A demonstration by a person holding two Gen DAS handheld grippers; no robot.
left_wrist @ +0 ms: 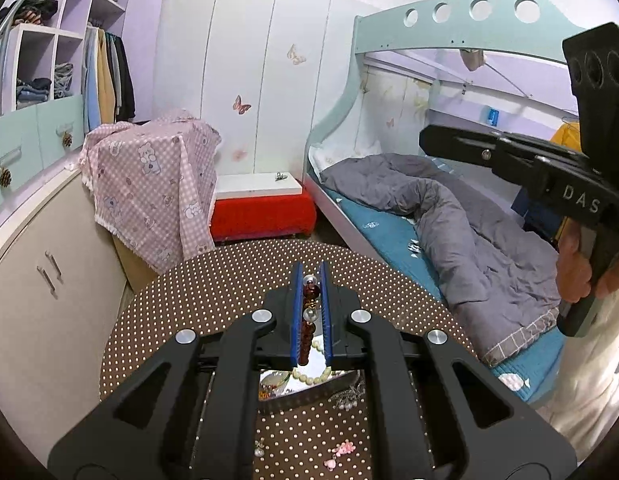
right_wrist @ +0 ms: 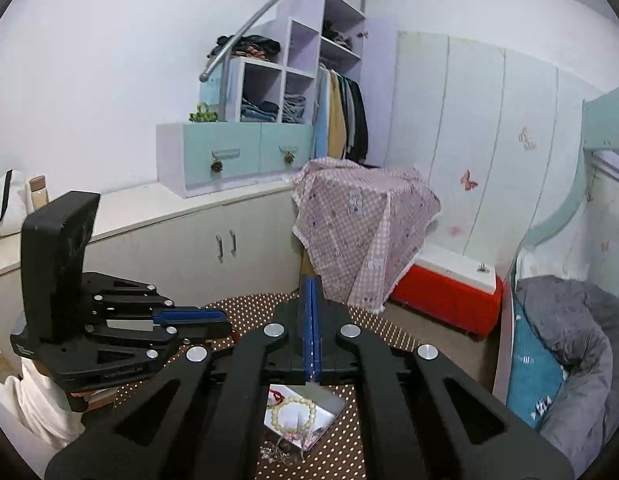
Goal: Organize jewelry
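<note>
In the left wrist view my left gripper (left_wrist: 310, 271) is shut on a dark red bead bracelet (left_wrist: 310, 294) with clear round beads, held above the polka-dot table (left_wrist: 213, 292). Below it lies a shiny metal tray (left_wrist: 271, 397) holding a cream bead bracelet (left_wrist: 312, 378). My right gripper (left_wrist: 424, 141) hangs high at the right, held by a hand. In the right wrist view my right gripper (right_wrist: 312, 280) is shut, its blue pads together with nothing seen between them. The tray (right_wrist: 331, 408) with the cream bracelet (right_wrist: 293, 412) and a red cord (right_wrist: 275, 394) sits beneath it. The left gripper (right_wrist: 225, 320) is at the left.
Loose pieces lie on the table: a pearl cluster (left_wrist: 347, 394), pink earrings (left_wrist: 341, 450) and a small pearl piece (left_wrist: 258, 448). A bunk bed with a grey quilt (left_wrist: 449, 216) stands right of the table. A pink checked cloth (left_wrist: 149, 184), a red box (left_wrist: 261, 212) and low cabinets (left_wrist: 49, 280) stand behind.
</note>
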